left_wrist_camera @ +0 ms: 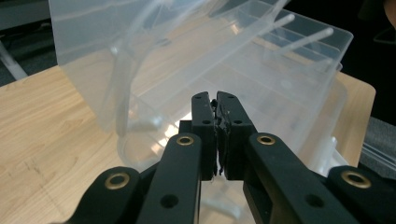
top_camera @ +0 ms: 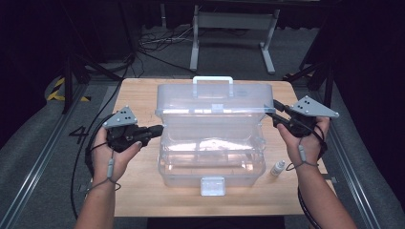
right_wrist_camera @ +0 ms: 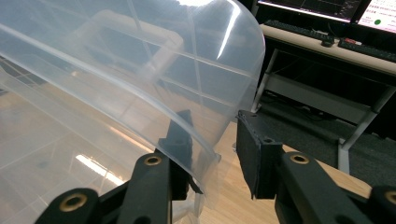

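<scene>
A clear plastic storage box [top_camera: 210,174] stands in the middle of the wooden table with its lid [top_camera: 215,98] raised at the back. My left gripper [top_camera: 160,129] is level at the box's left wall with its jaws shut and nothing between them; in the left gripper view the shut jaws [left_wrist_camera: 216,100] point at the box [left_wrist_camera: 289,88]. My right gripper [top_camera: 270,110] is at the lid's right edge. In the right gripper view its jaws [right_wrist_camera: 215,121] straddle that edge of the lid [right_wrist_camera: 140,60]: one jaw shows through the plastic and the outer one stands apart from it.
A small white bottle [top_camera: 278,168] stands on the table [top_camera: 138,191] just right of the box. The lid carries a white handle [top_camera: 213,81], and a latch [top_camera: 212,186] hangs at the box's front. Metal frame legs [top_camera: 267,47] and cables lie on the floor beyond the table.
</scene>
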Demonstrator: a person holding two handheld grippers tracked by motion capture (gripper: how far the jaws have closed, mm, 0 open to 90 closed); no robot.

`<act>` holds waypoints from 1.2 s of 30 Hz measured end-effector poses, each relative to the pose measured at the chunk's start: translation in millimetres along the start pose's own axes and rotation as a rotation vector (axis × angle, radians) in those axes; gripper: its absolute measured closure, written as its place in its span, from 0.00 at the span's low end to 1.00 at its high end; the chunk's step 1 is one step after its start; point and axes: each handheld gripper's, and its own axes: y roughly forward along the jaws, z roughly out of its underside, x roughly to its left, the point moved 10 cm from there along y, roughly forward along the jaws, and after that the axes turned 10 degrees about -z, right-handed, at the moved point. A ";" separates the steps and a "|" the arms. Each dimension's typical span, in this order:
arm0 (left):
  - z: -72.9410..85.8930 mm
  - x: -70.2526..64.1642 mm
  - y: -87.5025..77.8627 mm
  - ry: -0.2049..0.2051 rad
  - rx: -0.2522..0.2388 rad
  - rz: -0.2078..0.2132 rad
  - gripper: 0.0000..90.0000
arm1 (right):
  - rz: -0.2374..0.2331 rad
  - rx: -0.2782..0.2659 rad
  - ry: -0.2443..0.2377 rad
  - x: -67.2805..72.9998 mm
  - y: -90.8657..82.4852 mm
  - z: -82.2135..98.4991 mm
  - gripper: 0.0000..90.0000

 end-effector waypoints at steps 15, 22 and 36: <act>61.7 -23.4 -5.7 0.038 0.081 0.085 0.99 | 0.008 0.014 0.020 -4.1 4.5 -3.5 0.76; 82.3 -29.6 2.4 0.020 0.113 0.138 0.99 | 0.008 0.017 0.022 -5.4 5.1 -3.8 0.76; 97.1 -37.6 16.5 0.022 0.171 0.180 0.99 | 0.004 0.019 0.024 -6.7 6.3 -4.4 0.77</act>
